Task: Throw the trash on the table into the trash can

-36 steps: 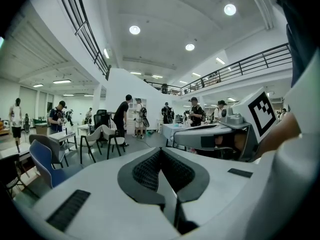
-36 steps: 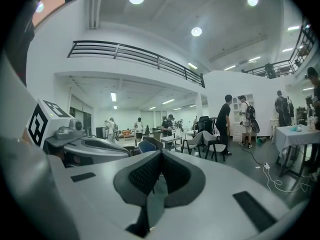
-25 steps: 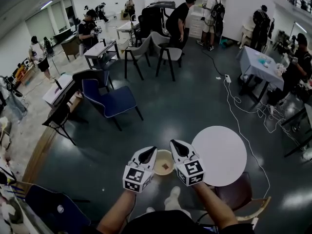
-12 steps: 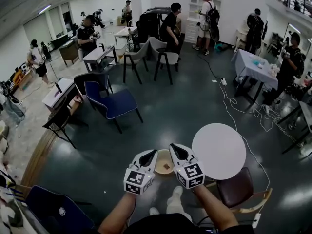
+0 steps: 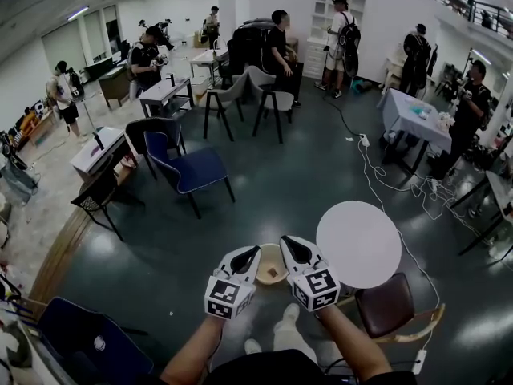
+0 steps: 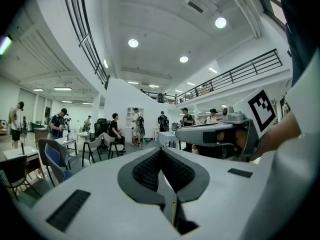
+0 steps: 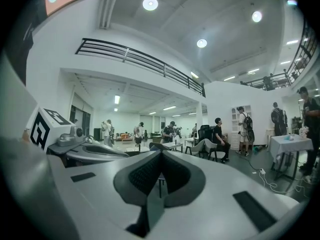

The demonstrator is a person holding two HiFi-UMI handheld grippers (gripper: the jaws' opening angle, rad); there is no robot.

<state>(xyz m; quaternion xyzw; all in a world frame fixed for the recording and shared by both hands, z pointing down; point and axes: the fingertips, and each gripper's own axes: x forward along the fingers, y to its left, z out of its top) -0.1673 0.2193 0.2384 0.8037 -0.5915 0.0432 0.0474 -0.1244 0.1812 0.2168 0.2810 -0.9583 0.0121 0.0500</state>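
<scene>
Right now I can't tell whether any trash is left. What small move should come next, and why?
Probably turn toward the round table for a check. Its top looks bare, the left gripper and the right gripper are shut and empty, and a brown scrap lies in the bin.

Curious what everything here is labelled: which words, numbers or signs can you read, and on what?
None can be read.
The left gripper and right gripper bear marker cubes with only black-and-white square patterns, no letters.
Anything farther off in the room is too small to read.
</scene>
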